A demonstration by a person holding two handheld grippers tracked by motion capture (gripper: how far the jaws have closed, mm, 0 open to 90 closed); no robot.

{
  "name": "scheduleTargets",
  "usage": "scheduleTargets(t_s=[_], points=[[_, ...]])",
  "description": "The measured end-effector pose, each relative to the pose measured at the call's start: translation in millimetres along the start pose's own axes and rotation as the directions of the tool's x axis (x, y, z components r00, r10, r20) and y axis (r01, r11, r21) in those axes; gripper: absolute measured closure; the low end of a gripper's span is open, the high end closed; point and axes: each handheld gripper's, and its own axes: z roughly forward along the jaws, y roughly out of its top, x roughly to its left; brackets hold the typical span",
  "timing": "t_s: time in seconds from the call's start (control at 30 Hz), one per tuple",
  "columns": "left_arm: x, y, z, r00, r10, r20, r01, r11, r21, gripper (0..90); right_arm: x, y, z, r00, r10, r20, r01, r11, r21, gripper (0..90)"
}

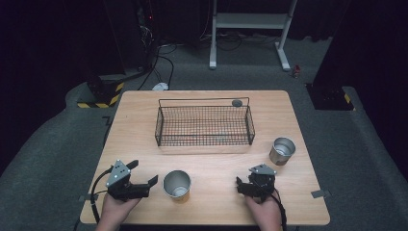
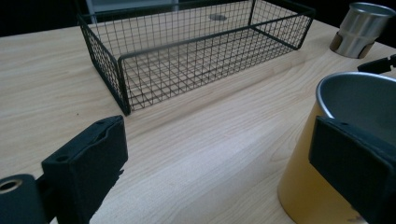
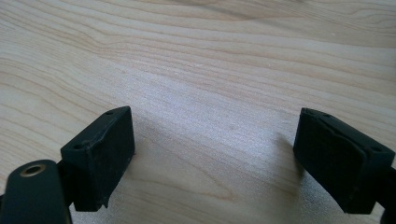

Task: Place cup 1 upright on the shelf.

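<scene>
Left tongs (image 1: 144,174) gape beside the gold cup (image 1: 176,185).
Its base is cut off in the left gripper view; right tongs (image 3: 212,158) hang open over bare surface (image 3: 210,56).

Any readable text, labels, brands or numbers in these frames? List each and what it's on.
None readable.
Gold cup: no print on the side facing the left gripper view.
Second metal cup: bare metal, with a band near its base in the left gripper view, no lettering.
Wire basket: no tag; a small round disc by its far rim, too small to read.
Yellow-black hazard stripes on the floor: a marking, no words.
</scene>
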Motion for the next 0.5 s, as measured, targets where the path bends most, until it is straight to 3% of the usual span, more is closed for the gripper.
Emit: scheduleTargets(t_s=[0.4, 0.5], points=[[-19.6, 9.0, -3.6, 0.9976, 0.042, 0.055, -0.039, 0.9979, -0.052, 4.4, 0.4, -0.3, -0.6, 1.0000, -0.004, 0.000, 0.004, 1.000, -0.001, 13.5], [-23.9, 12.0, -3.3, 0.9957, 0.039, 0.084, -0.034, 0.9974, -0.064, 4.5, 0.4, -0.3, -0.6, 1.0000, -0.004, 0.000, 0.004, 1.000, -0.002, 13.5]])
